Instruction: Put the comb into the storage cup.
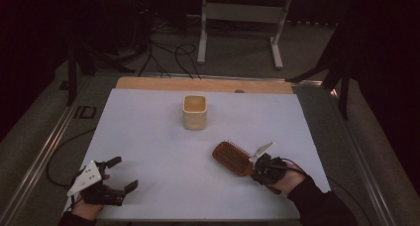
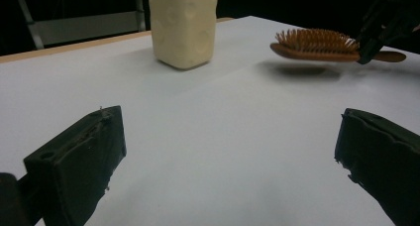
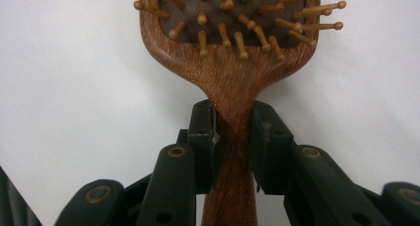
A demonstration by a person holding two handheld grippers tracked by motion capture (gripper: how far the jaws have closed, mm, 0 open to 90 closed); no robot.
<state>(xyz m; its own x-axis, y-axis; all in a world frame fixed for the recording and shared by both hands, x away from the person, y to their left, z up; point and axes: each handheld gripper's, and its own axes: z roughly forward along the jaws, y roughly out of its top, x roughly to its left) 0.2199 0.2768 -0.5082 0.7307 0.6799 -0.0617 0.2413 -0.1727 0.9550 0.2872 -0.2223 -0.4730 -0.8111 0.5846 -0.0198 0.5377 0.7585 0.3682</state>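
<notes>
A wooden hairbrush (image 1: 233, 158) with bristles up hovers just above the white table sheet (image 1: 158, 137), casting a shadow below it. My right gripper (image 1: 261, 169) is shut on the handle where it meets the head (image 3: 233, 132). The brush (image 2: 317, 45) also appears at the upper right of the left gripper view. A cream square cup (image 1: 194, 112) stands upright at the middle back of the sheet, also seen as the cup (image 2: 183, 25). My left gripper (image 1: 121, 174) rests open at the front left corner, its jaws wide apart with nothing between them.
The sheet covers a wooden table whose bare strip (image 1: 203, 84) shows at the far edge. Metal rails (image 1: 44, 151) run along both sides. Cables (image 1: 168, 55) and a white stand (image 1: 237, 18) lie on the floor beyond.
</notes>
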